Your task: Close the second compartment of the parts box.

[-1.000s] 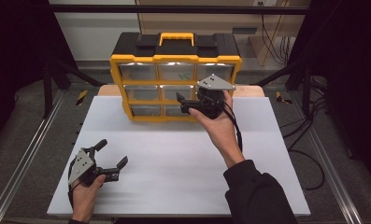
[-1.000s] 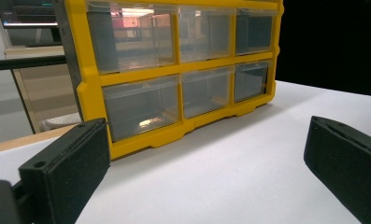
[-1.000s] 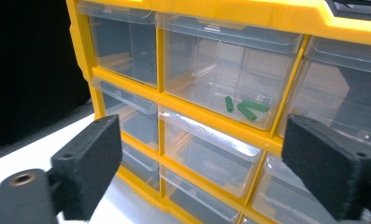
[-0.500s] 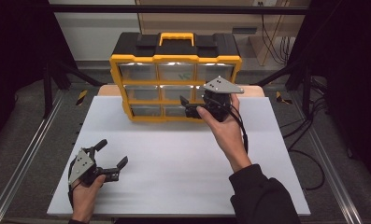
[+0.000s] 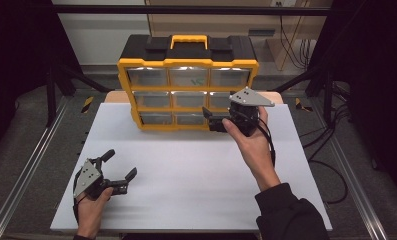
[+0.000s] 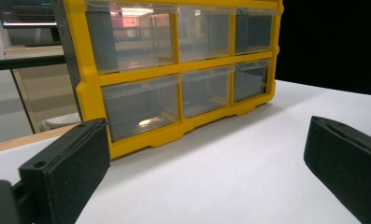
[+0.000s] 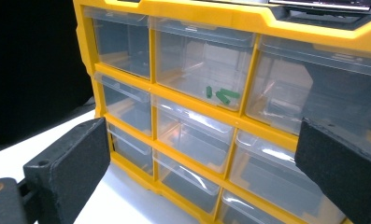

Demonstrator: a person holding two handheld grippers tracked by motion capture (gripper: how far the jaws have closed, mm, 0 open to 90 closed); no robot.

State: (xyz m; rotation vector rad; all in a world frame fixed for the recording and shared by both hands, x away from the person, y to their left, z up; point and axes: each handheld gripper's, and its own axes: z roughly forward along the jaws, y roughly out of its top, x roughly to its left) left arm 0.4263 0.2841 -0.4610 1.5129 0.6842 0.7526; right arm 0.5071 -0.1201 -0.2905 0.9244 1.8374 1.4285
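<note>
Yellow plastic drawer organiser (image 5: 188, 85) with clear boxy drawers, upper centre on smooth white worktop (image 5: 196, 180), right tool (image 5: 212, 118) released, jaws just opening before lower-right drawers, left tool (image 5: 120, 167) released lower left, bare surface between

The organiser (image 5: 188, 90) is moulded in glossy yellow plastic with a matt black top; its drawers (image 7: 199, 70) are made of clear, shiny plastic, and small green plastic pieces (image 7: 220, 95) are seen in the upper middle one. The table (image 5: 196, 180) is covered by a matt, smooth white sheet. The gripper pads (image 7: 71, 163) are faced with rough, matt black material.
</note>
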